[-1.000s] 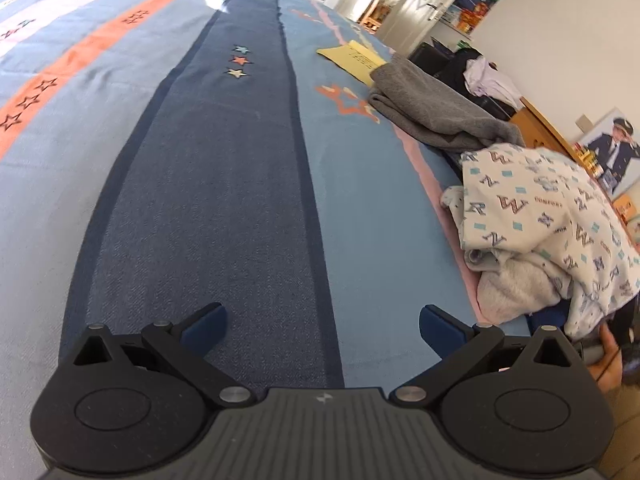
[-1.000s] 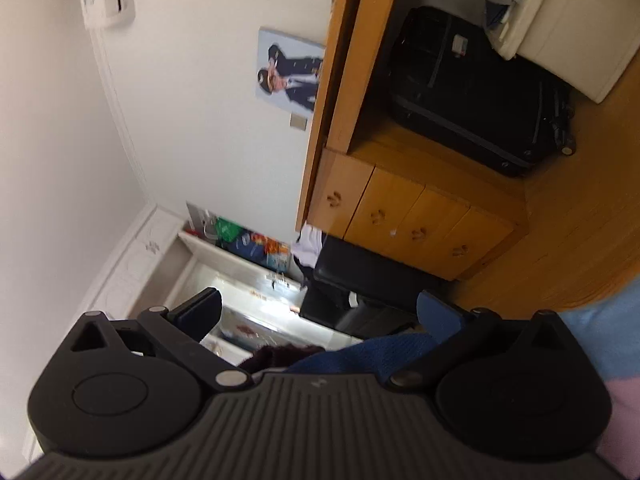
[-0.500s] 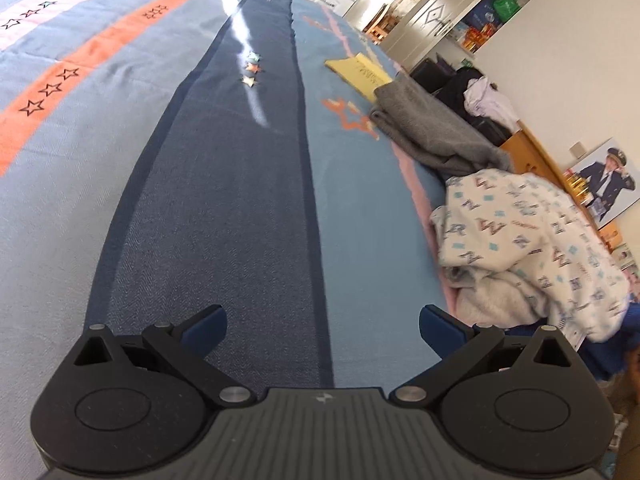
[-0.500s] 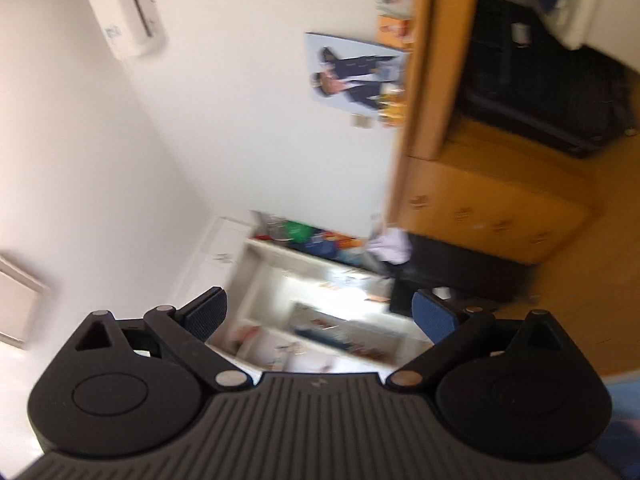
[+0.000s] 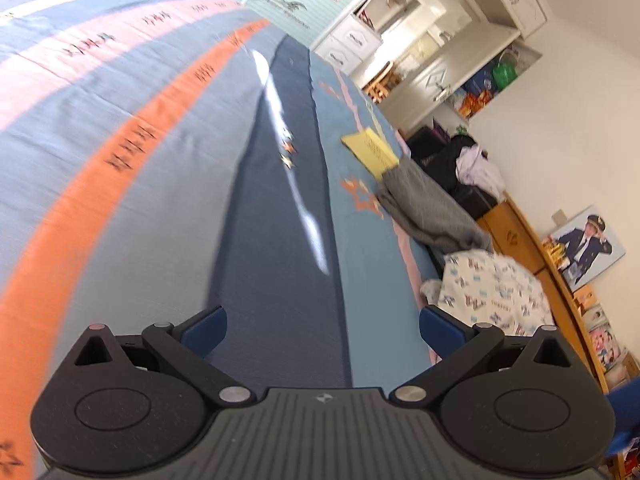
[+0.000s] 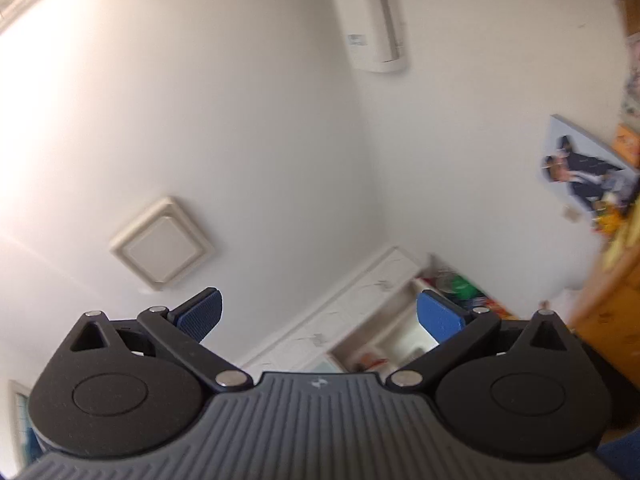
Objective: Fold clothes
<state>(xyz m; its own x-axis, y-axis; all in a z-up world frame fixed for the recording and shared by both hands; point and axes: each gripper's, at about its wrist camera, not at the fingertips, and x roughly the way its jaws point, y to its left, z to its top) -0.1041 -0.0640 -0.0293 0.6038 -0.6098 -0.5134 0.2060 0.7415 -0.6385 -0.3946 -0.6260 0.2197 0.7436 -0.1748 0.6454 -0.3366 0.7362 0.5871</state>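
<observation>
A white patterned garment (image 5: pixel 496 292) lies crumpled at the right edge of the striped bedspread (image 5: pixel 168 168). Beyond it sits a grey garment (image 5: pixel 428 212), partly folded, and a yellow folded item (image 5: pixel 372 152) farther back. My left gripper (image 5: pixel 322 322) hovers open over the dark blue stripe, nothing between its blue pads, well left of the clothes. My right gripper (image 6: pixel 318 314) is open and empty, pointing up at the white wall and ceiling; no clothing shows in its view.
A wooden cabinet (image 5: pixel 532 248) and a dark bag with white cloth (image 5: pixel 476 168) stand right of the bed. White cupboards (image 5: pixel 424 60) fill the far wall. The right wrist view shows an air conditioner (image 6: pixel 372 20), a ceiling vent (image 6: pixel 162 244) and a framed picture (image 6: pixel 588 172).
The left gripper has tilted up and swung left, so the clothes sit farther right in its view. The right gripper has swung upward from the cabinet toward the ceiling. Both stayed open.
</observation>
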